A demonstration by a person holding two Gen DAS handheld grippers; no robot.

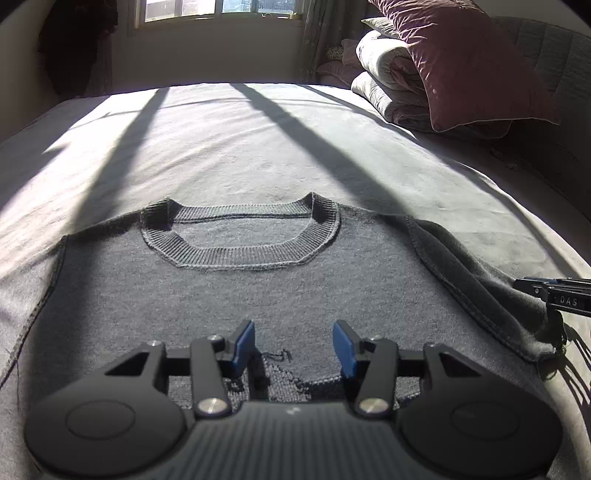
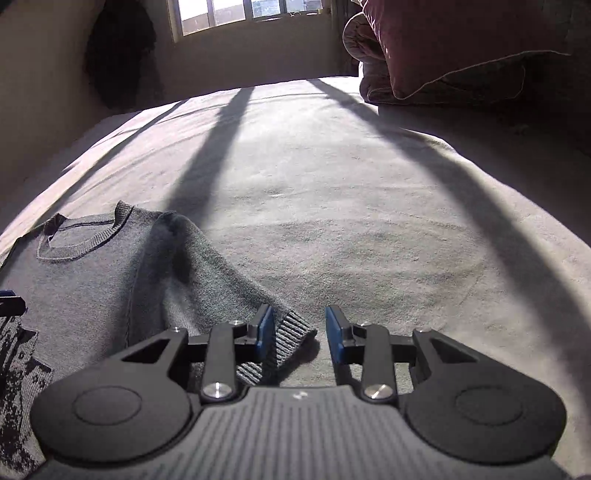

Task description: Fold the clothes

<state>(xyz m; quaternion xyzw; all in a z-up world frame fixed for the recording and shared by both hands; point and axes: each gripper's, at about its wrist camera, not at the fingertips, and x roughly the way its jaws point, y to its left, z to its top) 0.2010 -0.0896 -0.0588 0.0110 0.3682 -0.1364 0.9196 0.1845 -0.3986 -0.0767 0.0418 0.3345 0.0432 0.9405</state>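
A grey knit sweater lies flat on the bed, ribbed collar away from me, with a dark pattern on its chest. My left gripper is open and empty, low over the chest. The sweater's right sleeve lies out to the side, and its ribbed cuff sits between the jaws of my right gripper, which is open. The right gripper also shows at the far right of the left wrist view, at the sleeve's end.
The bed sheet is pale grey, with sunlit bands and long shadows. Rolled white quilts and a maroon pillow are stacked at the far right. A window and wall stand beyond the bed.
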